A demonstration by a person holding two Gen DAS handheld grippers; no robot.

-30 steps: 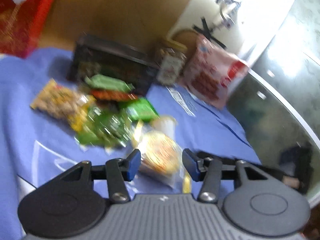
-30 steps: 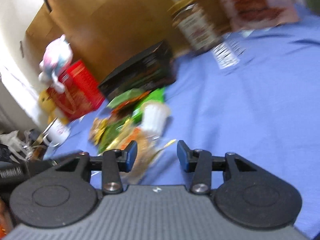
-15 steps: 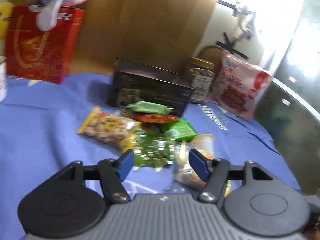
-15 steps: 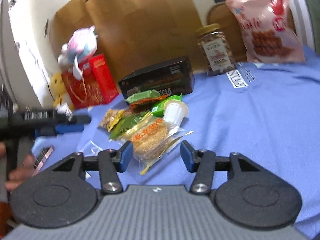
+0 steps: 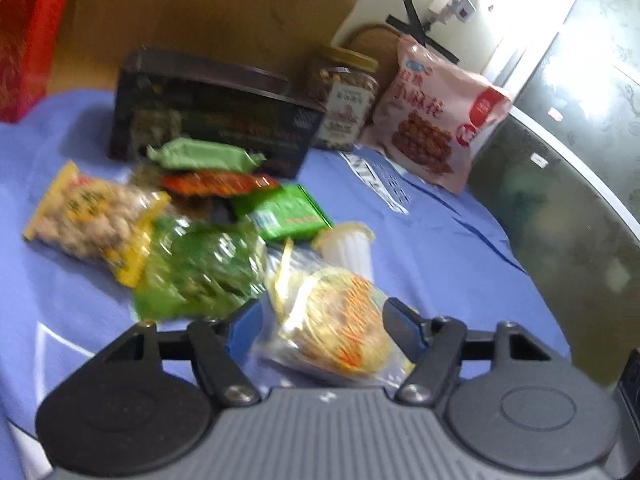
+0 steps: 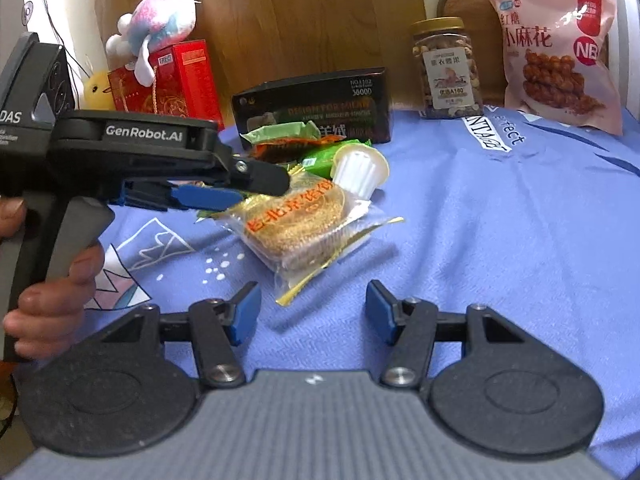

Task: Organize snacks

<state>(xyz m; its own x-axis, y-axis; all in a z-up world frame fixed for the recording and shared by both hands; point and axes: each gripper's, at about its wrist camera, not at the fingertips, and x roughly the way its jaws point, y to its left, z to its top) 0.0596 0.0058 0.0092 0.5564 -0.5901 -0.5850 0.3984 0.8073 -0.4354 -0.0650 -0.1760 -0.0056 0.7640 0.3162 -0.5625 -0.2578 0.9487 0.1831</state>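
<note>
Snack pile (image 6: 312,168) lies toward the far edge of the blue cloth (image 6: 500,240), just before a black box (image 6: 316,104); inner packets overlap, and their labels are too blurred to read in the left view. Round cake packet (image 6: 300,220) lies nearest, a white jelly cup (image 6: 360,168) touching its far side. Nut jar (image 6: 446,68) and pink twist-snack bag (image 6: 560,52) stand at the cloth's far edge against the wall. Red gift box (image 6: 168,80) with a plush toy (image 6: 160,28) sits at the far left. Left gripper (image 5: 320,328) open, pads either side of the cake packet, not pressing. Right gripper (image 6: 312,312) open, empty, just short of the packet. Wood panel (image 6: 304,12) stands behind.
</note>
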